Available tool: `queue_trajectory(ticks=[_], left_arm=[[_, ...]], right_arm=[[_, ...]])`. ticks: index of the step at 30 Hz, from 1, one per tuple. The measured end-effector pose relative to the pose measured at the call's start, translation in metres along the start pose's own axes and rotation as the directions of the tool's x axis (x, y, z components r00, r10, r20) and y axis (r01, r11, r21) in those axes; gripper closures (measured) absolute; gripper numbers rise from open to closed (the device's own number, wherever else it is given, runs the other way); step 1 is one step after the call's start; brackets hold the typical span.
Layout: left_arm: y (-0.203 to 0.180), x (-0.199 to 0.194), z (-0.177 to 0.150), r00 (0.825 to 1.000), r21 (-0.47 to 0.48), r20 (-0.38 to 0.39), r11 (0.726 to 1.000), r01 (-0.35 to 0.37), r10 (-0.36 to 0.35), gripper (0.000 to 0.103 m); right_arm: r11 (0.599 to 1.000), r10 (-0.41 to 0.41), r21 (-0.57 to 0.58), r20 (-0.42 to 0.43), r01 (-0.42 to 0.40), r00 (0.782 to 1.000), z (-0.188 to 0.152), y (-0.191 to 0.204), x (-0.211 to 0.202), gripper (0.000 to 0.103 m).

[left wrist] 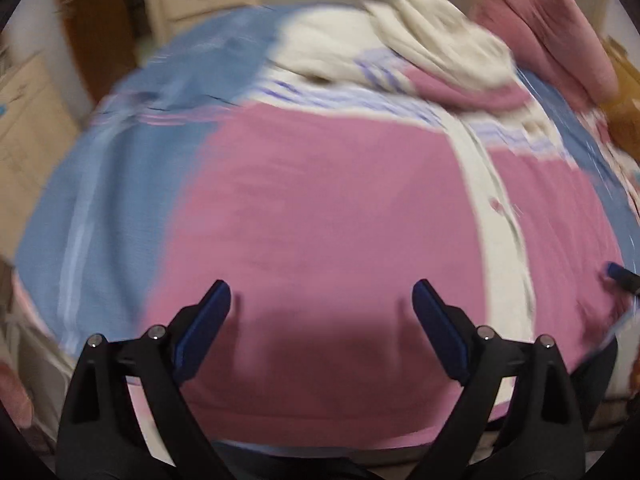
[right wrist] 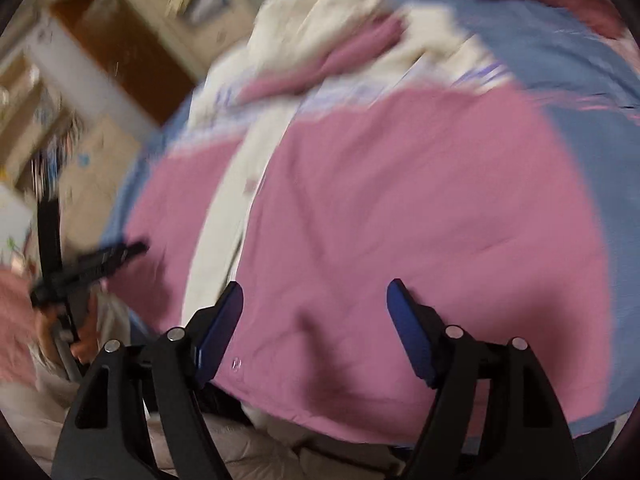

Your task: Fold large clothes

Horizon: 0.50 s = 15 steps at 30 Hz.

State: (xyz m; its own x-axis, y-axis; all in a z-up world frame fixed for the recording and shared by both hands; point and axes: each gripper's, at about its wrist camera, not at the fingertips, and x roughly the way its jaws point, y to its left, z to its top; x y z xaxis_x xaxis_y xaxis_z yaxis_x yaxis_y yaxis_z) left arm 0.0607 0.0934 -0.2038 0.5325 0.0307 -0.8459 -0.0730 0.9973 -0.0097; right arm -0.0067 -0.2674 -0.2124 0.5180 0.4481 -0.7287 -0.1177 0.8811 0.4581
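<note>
A large pink garment with a cream button placket lies spread flat across the blue bedsheet, reaching the bed's near edge. Both grippers — left gripper and right gripper — hover above it, fingers spread wide, holding nothing.

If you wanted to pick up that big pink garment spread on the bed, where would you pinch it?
Probably at the near hem of the pink garment, coming in low from the bed's near edge. It lies flat, so only edges give the open left gripper and right gripper something to pinch.
</note>
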Motion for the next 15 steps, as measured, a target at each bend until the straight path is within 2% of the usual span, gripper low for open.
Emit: queue_trajectory(ticks=[2,5,9,12,14,15], left_arm=[[0.031,-0.005,0.004,0.998,-0.061,0.011,0.996,-0.059,0.059,0.007],[0.050,-0.003,0.002,0.993,-0.091,0.004,0.989,-0.118,0.119,0.007],[0.048,0.011,-0.006,0.989,-0.085,-0.041,0.986,-0.142,0.139,0.007],[0.045,0.024,-0.012,0.985,-0.076,-0.086,0.985,-0.154,0.148,0.007],[0.048,0.029,-0.018,0.984,-0.084,-0.108,0.985,-0.150,0.141,0.007],[0.050,0.030,-0.020,0.985,-0.091,-0.113,0.986,-0.141,0.130,0.007]], right_arm=[[0.995,-0.057,0.082,0.056,0.052,0.997,0.010,-0.021,-0.013,0.024],[0.995,-0.027,0.100,0.088,0.018,0.996,0.010,-0.028,-0.018,0.024],[0.996,-0.036,0.078,0.005,0.036,0.999,0.003,-0.016,0.019,0.024],[0.991,-0.092,0.096,-0.069,0.098,0.993,-0.005,-0.021,0.034,0.024],[0.990,-0.120,0.065,-0.059,0.124,0.991,0.003,-0.006,0.036,0.024],[0.994,-0.100,0.050,-0.044,0.102,0.994,0.005,0.002,0.031,0.024]])
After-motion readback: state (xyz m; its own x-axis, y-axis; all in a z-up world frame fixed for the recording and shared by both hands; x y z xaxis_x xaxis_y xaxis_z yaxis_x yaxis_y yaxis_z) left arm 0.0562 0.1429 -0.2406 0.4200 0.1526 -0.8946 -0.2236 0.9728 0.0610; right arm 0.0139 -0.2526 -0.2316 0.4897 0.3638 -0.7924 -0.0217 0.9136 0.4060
